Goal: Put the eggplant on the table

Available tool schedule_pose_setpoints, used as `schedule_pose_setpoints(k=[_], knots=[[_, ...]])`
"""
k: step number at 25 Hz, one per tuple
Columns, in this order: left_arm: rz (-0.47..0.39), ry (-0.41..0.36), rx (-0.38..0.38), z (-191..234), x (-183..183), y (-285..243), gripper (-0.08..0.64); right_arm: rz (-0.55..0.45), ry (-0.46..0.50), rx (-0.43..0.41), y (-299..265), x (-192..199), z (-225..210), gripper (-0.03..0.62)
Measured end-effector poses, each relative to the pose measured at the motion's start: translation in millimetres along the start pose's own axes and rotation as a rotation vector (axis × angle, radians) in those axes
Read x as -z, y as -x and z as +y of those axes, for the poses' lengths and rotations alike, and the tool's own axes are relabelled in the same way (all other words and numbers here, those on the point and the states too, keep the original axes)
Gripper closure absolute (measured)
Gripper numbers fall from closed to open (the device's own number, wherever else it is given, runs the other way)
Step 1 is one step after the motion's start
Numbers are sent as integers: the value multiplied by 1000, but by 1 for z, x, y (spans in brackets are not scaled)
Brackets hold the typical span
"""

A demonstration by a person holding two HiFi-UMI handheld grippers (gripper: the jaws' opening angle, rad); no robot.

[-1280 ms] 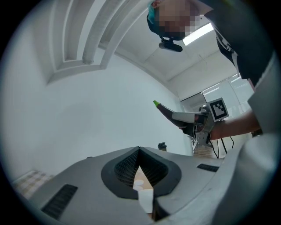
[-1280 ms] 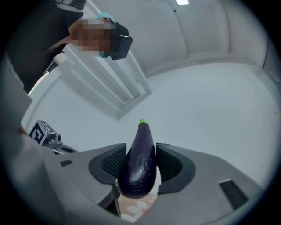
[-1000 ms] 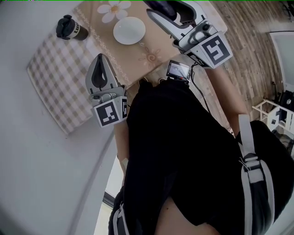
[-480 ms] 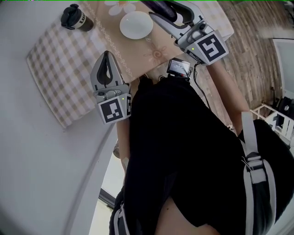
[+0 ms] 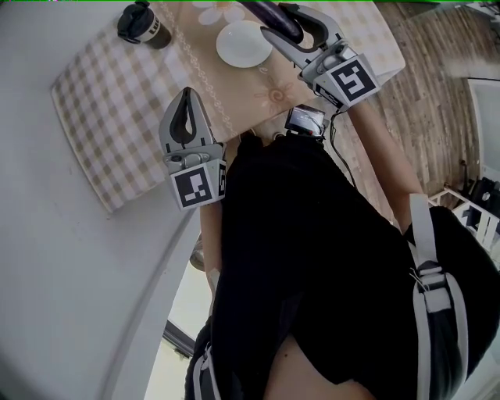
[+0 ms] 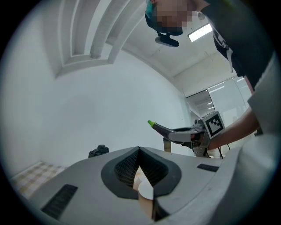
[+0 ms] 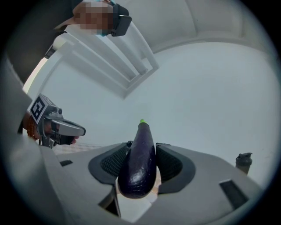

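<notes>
Carrying the eggplant [image 7: 139,163] in toward the bench [image 5: 100,105], the right claw [image 5: 286,20] is gripping it firmly across its thick middle, the green tip pointing away past the jaws. Over the last second this claw has been travelling toward 12 o'clock in the head view, so it is now hanging over the beige strip of the cloth, just at 3 o'clock of the white plate [image 5: 244,44]. The eggplant is still riding in the air and is not touching the cloth. The left claw [image 5: 186,100] has also been drifting forward. It is staying pressed together with nothing held, hovering over the checked part of the bench at about 7 o'clock from the plate. A dark lidded cup [image 5: 143,23] is standing well apart at the far corner. The carry seems to be nearly over. What is remaining is lowering onto bare cloth beside the plate, then letting the jaws part
</notes>
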State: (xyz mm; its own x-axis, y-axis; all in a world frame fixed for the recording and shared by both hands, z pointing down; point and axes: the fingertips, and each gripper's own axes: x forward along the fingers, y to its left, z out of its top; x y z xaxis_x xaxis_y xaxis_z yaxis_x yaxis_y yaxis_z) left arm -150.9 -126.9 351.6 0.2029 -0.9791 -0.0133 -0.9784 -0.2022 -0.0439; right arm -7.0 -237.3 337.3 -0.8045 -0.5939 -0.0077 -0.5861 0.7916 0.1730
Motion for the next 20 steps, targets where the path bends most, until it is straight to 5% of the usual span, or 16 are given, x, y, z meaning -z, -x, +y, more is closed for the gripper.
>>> schedule_pose_setpoints(k=[20], knots=[[25, 1, -57, 25, 11, 18, 558, 156, -92, 16, -18, 86, 7, 373]])
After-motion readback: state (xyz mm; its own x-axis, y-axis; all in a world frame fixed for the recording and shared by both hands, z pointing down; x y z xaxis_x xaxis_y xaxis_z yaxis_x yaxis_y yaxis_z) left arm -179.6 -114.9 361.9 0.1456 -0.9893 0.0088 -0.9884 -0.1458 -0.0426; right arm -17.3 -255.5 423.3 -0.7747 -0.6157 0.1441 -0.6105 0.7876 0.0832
